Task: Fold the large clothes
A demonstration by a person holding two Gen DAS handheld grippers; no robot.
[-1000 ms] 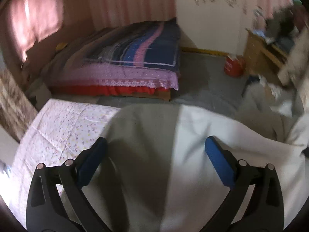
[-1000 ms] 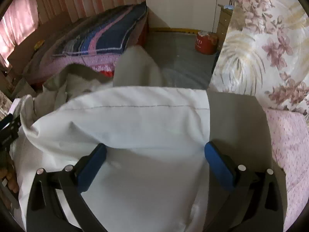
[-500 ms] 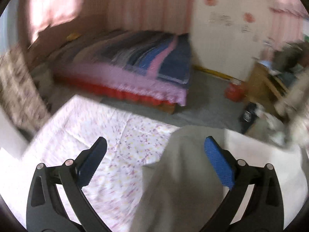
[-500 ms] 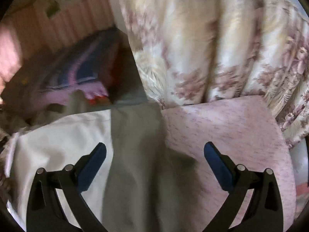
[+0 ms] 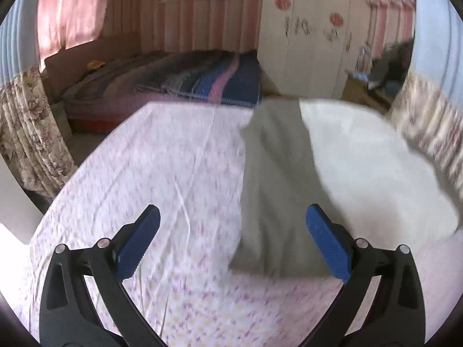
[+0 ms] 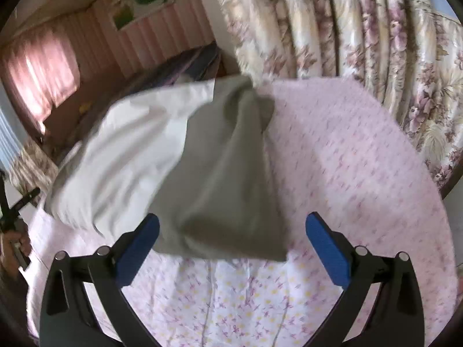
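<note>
White-and-grey cloth garment [image 5: 332, 167] [image 6: 173, 167] lying bunched on pink floral bed sheet [image 5: 173, 173] [image 6: 347, 173], grey part nearest both tools, garment type unclear from motion blur. Left tool [image 5: 233, 245] spread wide, holding nothing, grey edge just beside right pad. Right tool [image 6: 231, 245] spread wide, holding nothing, grey corner between pads, contact unclear. Floral curtain [image 6: 376, 43] behind bed, edges blurred.
</note>
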